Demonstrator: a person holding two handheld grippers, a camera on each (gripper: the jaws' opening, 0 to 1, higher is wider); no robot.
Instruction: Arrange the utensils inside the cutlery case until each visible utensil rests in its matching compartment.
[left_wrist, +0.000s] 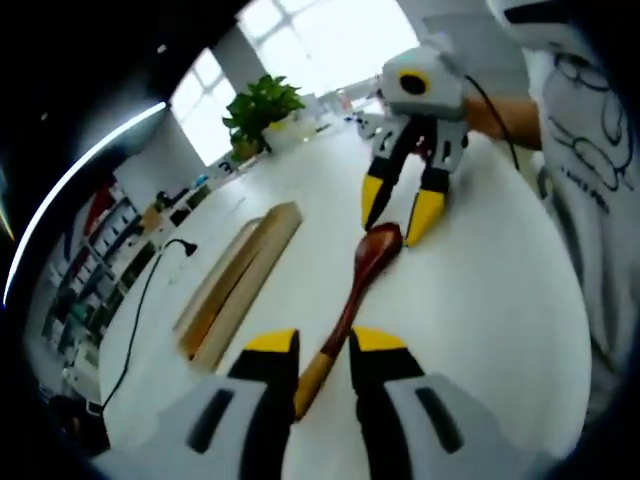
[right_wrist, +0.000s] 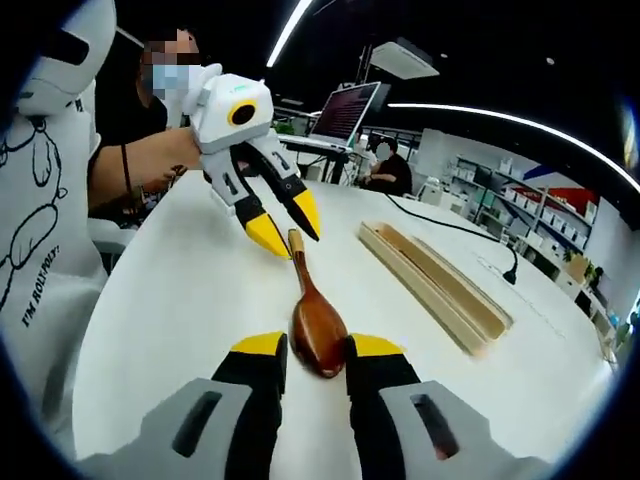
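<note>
A wooden spoon (left_wrist: 352, 300) lies flat on the white counter (left_wrist: 480, 310), between the two tools and outside the cutlery case (left_wrist: 235, 285). In the left gripper view, the left tool (left_wrist: 322, 342) stands with its yellow-tipped jaws parted on either side of the spoon's handle end; whether the pads touch the handle cannot be told. The spoon's bowl points away toward the right tool (left_wrist: 402, 212), which a person's hand holds above the counter with its jaws spread and their tips just beside the bowl. In the right gripper view, the right tool (right_wrist: 318, 347) shows its jaws parted around the spoon (right_wrist: 316, 325) bowl, with the dark bowl lying between the yellow pads; contact cannot be confirmed. The left tool (right_wrist: 290, 228) appears beyond, jaws apart, its tips at the handle end. The cutlery case (right_wrist: 435, 282) is a long, narrow wooden tray resting on the counter (right_wrist: 180, 300) to one side of the spoon, near it but not touching, and roughly parallel to it. A black cable (left_wrist: 140, 310) runs across the counter beyond the case. A potted plant (left_wrist: 258, 108) stands at the far edge near the windows.
</note>
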